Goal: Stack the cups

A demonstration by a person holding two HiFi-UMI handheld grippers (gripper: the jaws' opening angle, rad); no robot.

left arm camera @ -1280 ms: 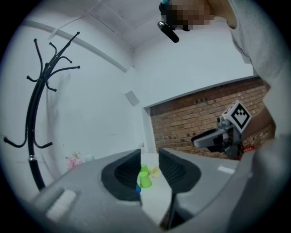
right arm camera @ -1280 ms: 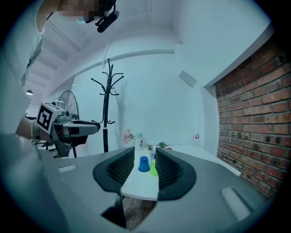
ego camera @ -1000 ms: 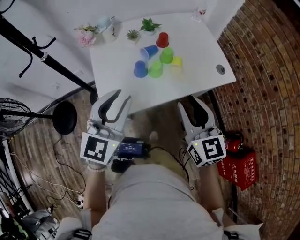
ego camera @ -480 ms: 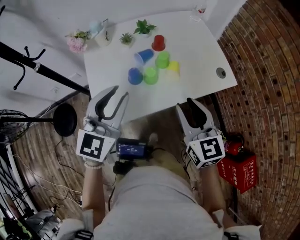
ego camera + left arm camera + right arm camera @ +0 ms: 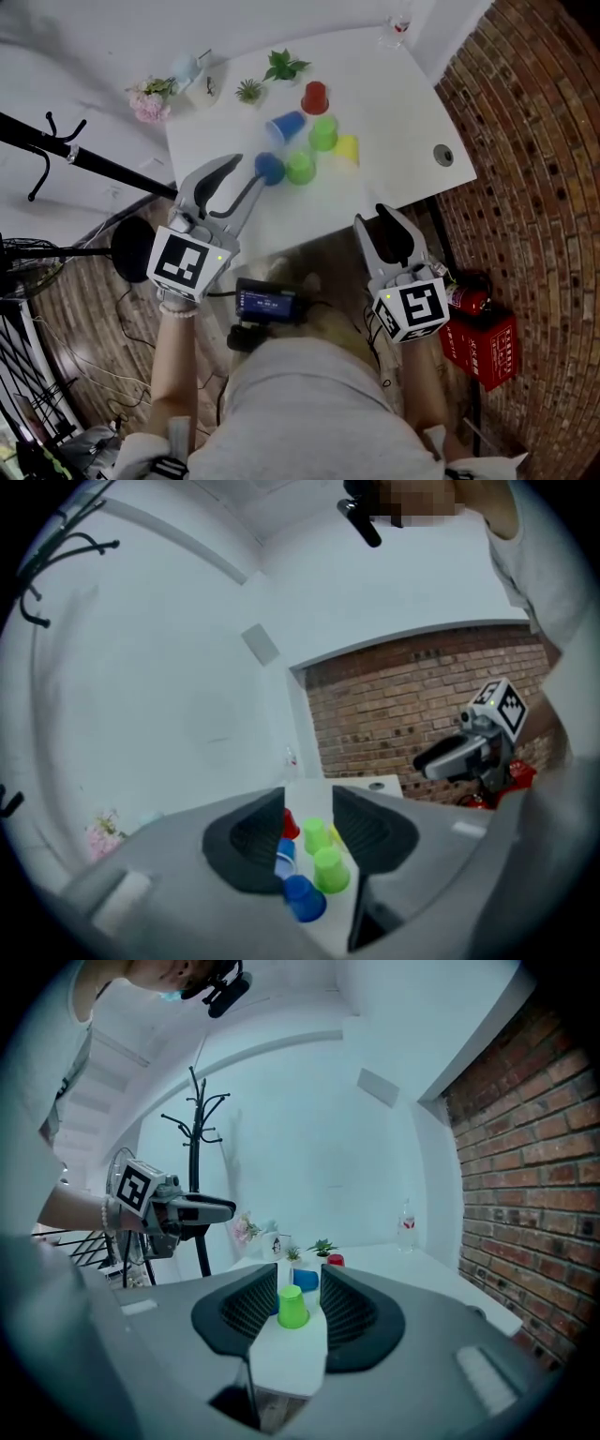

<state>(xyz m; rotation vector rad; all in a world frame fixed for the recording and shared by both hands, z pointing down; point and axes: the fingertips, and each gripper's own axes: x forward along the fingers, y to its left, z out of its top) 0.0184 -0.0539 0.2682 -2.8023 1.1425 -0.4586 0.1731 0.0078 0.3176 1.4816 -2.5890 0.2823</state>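
Note:
Several plastic cups stand close together on the white table point(image 5: 403, 112): a red cup point(image 5: 315, 97), a blue cup on its side point(image 5: 286, 125), two green cups point(image 5: 323, 133) point(image 5: 300, 167), a yellow cup point(image 5: 346, 148) and an upright blue cup point(image 5: 269, 168). My left gripper point(image 5: 246, 171) reaches over the table's near left edge, just short of the upright blue cup point(image 5: 302, 897). Its jaws have just been opening and hold nothing. My right gripper point(image 5: 380, 216) hangs in front of the table's near edge, open and empty. The nearer green cup point(image 5: 292, 1306) lies ahead of it.
Two small potted plants point(image 5: 281, 66), pink flowers point(image 5: 148, 101) and a mug point(image 5: 187, 70) line the table's far left edge. A bottle point(image 5: 398, 26) stands at the far corner. A cable hole point(image 5: 444, 156) sits near the brick wall point(image 5: 534, 141). A coat stand point(image 5: 84, 155) and red box point(image 5: 483, 337) are on the floor.
My left gripper has moved forward over the table's edge toward the blue cup and its jaws stand wider. The right gripper has shifted only slightly.

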